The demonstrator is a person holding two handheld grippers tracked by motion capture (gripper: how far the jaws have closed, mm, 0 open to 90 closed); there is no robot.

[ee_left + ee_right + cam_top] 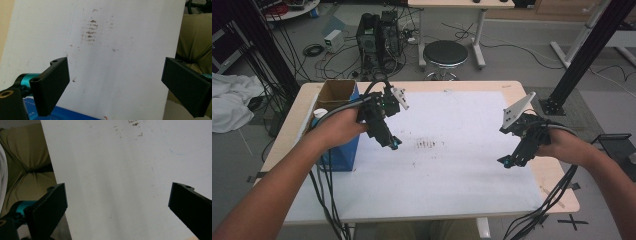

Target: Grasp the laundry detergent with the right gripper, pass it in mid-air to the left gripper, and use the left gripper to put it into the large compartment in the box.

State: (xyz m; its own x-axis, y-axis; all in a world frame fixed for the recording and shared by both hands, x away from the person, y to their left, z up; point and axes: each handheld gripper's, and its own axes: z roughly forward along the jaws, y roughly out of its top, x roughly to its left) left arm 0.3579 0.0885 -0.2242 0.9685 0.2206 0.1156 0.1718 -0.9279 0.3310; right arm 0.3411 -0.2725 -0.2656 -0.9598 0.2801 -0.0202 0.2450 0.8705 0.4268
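Both grippers, left [393, 144] and right [508, 161], hang spread wide over the white sheet [452, 170], its long axis running left-right across the table.

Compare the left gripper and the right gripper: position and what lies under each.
The left gripper hangs beside the blue box, near the brown smudges; the right gripper hangs near the white sheet's right edge, over unmarked paper. Both have jaws wide apart, holding nothing.
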